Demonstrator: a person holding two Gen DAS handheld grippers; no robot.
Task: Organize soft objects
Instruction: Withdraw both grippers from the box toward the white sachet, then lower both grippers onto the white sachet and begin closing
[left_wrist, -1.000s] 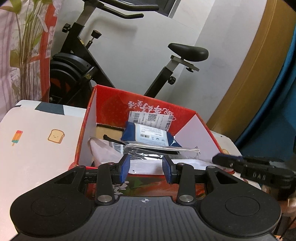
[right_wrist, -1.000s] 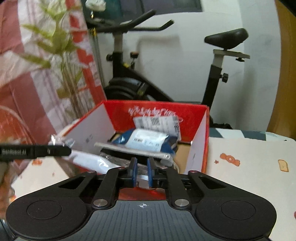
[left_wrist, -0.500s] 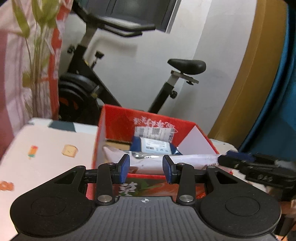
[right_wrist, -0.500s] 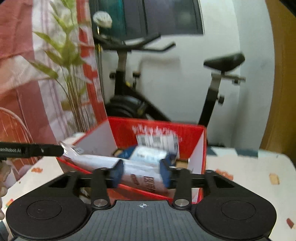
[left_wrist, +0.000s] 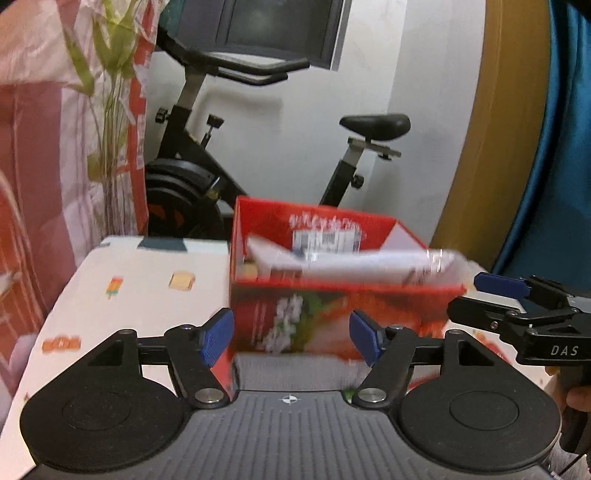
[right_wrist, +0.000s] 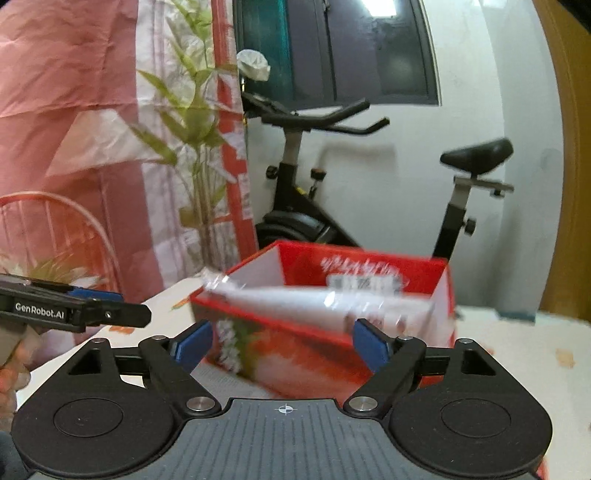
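Low in the frame, the left tool (left_wrist: 291, 338) hangs with its blue pads spread wide, nothing between them; at lower right of that view the right tool (left_wrist: 495, 291) pokes in. From its own camera the right tool (right_wrist: 282, 345) is likewise spread and gripping nothing, with the left tool (right_wrist: 110, 314) at mid-left. Just beyond both, centre frame, a red cardboard box (left_wrist: 332, 314) sits on the bench (left_wrist: 147, 295), whose white cover has small food prints. A long white plastic-wrapped packet (right_wrist: 314, 302) lies slantwise across the box's open top, blurred. Behind it, an exercise bike (left_wrist: 207, 177) stands against the wall, with a leafy plant (right_wrist: 195, 147) at upper left.
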